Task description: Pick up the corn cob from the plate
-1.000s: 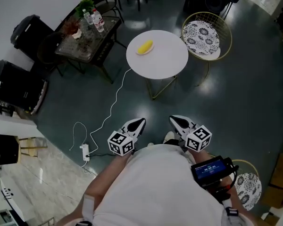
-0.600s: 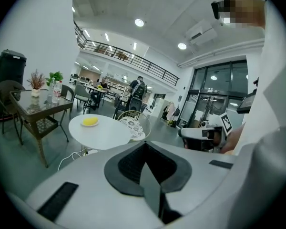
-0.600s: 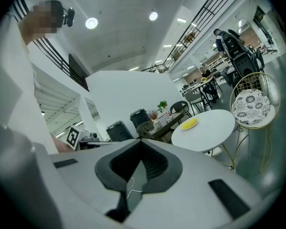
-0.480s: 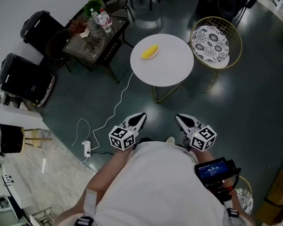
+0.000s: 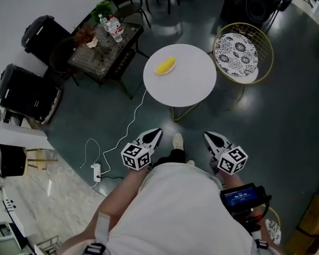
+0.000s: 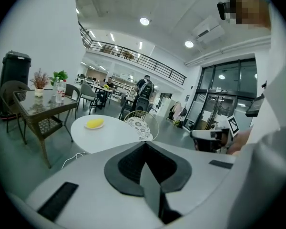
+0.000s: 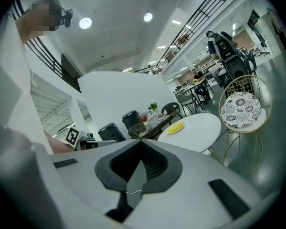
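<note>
Seeing left gripper (image 5: 156,134) and right gripper (image 5: 209,137) both with jaws closed on nothing, held close to us, well short of the round tabletop (image 5: 190,85); corn (image 5: 165,66) lies on its plate (image 6: 94,127) there, left of centre.

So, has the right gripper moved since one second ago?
Yes: the right gripper has come nearer to the round white table ahead.

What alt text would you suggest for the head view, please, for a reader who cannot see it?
Seen from above, a person holds the left gripper and right gripper, fingers together and empty, pointing toward a round white table ahead with a yellow corn cob on it. A wire chair stands beside it.
</note>
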The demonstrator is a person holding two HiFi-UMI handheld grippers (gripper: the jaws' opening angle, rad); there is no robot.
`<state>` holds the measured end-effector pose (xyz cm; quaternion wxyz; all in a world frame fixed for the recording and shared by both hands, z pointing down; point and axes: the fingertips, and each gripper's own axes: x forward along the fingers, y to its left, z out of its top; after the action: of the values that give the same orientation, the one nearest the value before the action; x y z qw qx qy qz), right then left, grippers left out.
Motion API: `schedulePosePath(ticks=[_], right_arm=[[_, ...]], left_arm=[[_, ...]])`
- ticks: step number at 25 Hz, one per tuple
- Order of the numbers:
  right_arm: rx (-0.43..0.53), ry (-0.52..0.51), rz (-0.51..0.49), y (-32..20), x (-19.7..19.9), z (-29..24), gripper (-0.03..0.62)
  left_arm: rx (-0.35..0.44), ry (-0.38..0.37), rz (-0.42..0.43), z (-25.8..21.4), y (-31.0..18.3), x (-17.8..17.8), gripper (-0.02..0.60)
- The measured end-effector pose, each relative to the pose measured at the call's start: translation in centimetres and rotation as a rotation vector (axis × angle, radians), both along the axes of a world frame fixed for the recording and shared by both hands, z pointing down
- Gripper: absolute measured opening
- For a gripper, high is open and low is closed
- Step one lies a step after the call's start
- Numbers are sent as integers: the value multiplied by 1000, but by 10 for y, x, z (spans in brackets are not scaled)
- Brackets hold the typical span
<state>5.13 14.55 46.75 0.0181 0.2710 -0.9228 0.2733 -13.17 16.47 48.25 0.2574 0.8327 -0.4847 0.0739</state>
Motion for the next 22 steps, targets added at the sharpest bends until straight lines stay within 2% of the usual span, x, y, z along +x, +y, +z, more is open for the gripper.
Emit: schedulePosePath(ticks=[4, 13, 19, 22], right_arm=[[-5, 25, 49, -15, 12, 5, 8], [-20, 72, 142, -78, 28, 1, 8], [-19, 79, 209, -129, 14, -5, 8], [-6, 81, 232, -153, 6, -9, 8]], left_arm=[[-6, 9, 61, 9, -24, 12, 6], [-7, 23, 116, 4, -111, 19, 6], [-42, -57, 111, 16, -164, -5, 8], [-43, -60, 118, 15, -188, -15, 7]])
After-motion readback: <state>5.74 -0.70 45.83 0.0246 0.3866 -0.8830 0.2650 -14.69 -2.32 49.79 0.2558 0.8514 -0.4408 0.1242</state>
